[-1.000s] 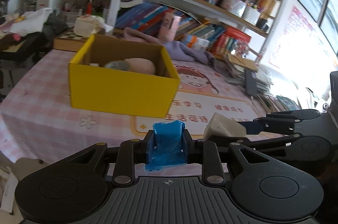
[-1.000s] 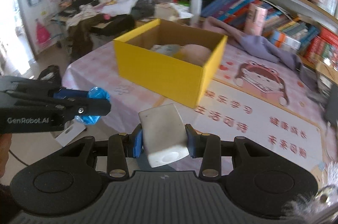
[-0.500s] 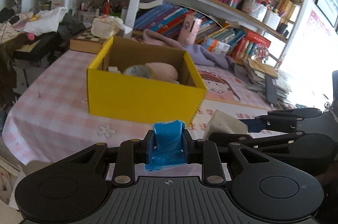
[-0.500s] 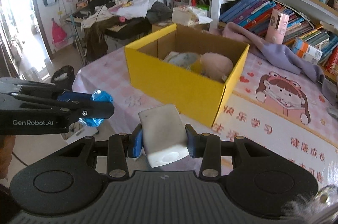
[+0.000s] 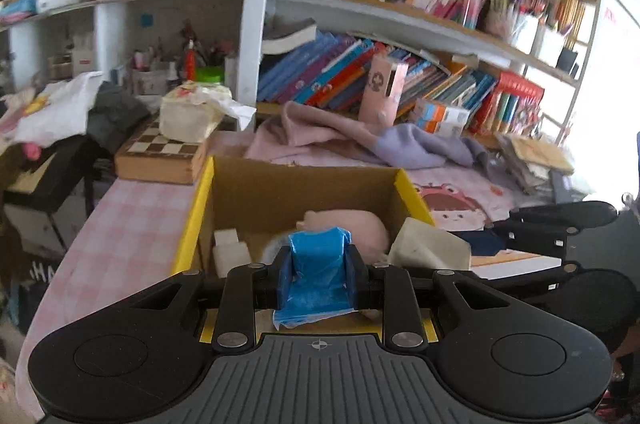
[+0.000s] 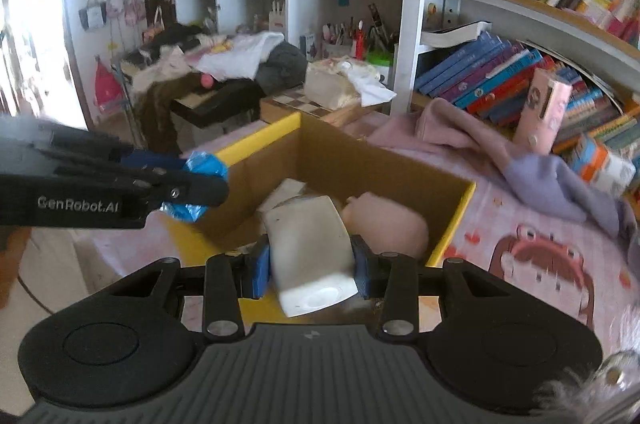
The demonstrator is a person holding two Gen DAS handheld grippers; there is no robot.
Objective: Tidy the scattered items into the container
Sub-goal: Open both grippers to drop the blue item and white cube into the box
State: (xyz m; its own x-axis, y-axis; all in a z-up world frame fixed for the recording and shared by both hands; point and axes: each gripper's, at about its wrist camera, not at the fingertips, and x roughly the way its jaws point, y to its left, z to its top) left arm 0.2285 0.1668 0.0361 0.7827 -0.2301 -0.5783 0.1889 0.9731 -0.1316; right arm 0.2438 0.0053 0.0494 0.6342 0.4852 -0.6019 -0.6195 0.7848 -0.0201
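My left gripper (image 5: 320, 278) is shut on a crumpled blue plastic bag (image 5: 318, 272) and holds it over the near edge of the yellow cardboard box (image 5: 192, 220). My right gripper (image 6: 310, 264) is shut on a white block (image 6: 310, 248) and holds it above the box's near wall (image 6: 260, 144). Inside the box lie a pink plush (image 5: 352, 226), a white foam piece (image 5: 230, 250) and a grey item, mostly hidden. The right gripper with its block (image 5: 428, 246) shows at the right of the left wrist view; the left gripper and bag (image 6: 200, 168) show at the left of the right wrist view.
The box stands on a pink checked tablecloth (image 5: 128, 224) with a cartoon mat (image 6: 544, 256). Behind it lie a pink and purple cloth (image 5: 360, 140), a chessboard box (image 5: 160, 152) and bookshelves (image 5: 400, 24). A cluttered chair (image 6: 208, 84) stands at the left.
Both grippers have moved forward with their loads, from short of the box to over its near edge. The box now fills the middle of both views.
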